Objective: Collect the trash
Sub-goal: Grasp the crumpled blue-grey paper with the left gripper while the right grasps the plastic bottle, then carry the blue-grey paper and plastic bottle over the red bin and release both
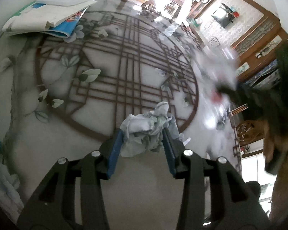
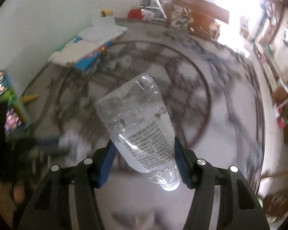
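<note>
A: What does the left tool (image 1: 143, 134) have?

B: A crumpled tissue (image 1: 146, 132), wadded between its blue pads just above the patterned counter (image 1: 109, 61). The jaws stand fairly narrow with the wad filling the gap, so I read it as gripped. It looks soft, nearly weightless and crushable; any bulky part of the wad will do, but loose corners could tear or slip free.

A: And the right tool (image 2: 143, 147)?

B: Partly closed on a clear plastic bottle (image 2: 139, 122), pads against the labelled section, neck toward the camera, base pointing out over the counter. It looks empty, so light, with thin, smooth walls that flex. I judge the label band a fair hold, though the stiffer neck would be less likely to slide.
</note>
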### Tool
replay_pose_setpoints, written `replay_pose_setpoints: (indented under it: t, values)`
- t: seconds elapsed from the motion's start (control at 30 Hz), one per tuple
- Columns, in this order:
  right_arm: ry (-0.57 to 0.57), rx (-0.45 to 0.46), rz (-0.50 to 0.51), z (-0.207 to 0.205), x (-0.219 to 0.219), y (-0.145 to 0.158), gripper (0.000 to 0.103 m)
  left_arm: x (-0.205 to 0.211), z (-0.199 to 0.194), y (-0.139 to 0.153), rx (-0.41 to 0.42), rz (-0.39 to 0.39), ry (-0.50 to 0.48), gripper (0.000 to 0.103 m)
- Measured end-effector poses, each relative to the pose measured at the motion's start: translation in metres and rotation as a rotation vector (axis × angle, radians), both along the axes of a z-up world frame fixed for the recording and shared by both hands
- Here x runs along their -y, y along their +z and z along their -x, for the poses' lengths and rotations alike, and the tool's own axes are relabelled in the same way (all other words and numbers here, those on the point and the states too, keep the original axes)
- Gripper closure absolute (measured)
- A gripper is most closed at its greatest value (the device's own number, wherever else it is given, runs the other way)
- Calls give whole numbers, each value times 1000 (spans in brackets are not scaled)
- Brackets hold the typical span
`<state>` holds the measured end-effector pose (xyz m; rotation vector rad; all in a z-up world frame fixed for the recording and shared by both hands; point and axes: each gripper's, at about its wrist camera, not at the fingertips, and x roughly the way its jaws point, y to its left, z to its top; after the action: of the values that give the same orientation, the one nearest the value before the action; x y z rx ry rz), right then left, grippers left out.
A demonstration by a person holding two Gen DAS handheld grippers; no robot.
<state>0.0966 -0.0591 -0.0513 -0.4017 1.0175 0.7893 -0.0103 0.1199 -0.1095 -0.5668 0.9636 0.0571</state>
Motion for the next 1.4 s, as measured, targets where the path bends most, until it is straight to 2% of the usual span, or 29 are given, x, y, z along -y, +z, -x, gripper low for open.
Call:
replay_pose_setpoints:
  t: [0.1, 0.17, 0.3, 0.4, 0.5, 0.7, 0.83, 0.97, 1.2, 1.27, 1.3, 1.4]
  values:
    - [-51, -72, -56, 31, 49, -5, 46, 1, 8, 4, 14, -45, 20, 51]
    - [-71, -83, -69, 46, 73, -9, 46, 0, 13, 7, 30, -48, 40, 44]
    - [-90, -99, -77, 68, 94, -16, 46, 2, 18, 6, 45, -40, 73, 28]
    - [-99, -106, -72, 73, 98, -23, 46, 11, 20, -1, 22, -35, 69, 28]
    - [-106, -112, -64, 76, 101, -33, 46, 20, 28, -9, 5, -78, 87, 22]
    - [-131, -158, -65, 76, 102, -56, 46, 28, 34, -22, -39, -125, 76, 21]
    - [-148, -159, -63, 77, 107, -60, 44, 29, 34, -25, -45, -138, 70, 21]
    - [-165, -161, -87, 78, 112, -57, 33, 26, 38, -24, -26, -111, 89, 21]
    - [-179, -166, -93, 78, 117, -60, 31, 28, 37, -24, -16, -119, 87, 23]
    - [-181, -168, -93, 78, 117, -61, 31, 27, 37, -24, -14, -125, 94, 33]
    - [-180, -167, -88, 78, 116, -63, 31, 26, 37, -25, -13, -122, 94, 44]
    - [-173, -165, -73, 81, 114, -70, 31, 25, 39, -20, 18, -122, 95, 60]
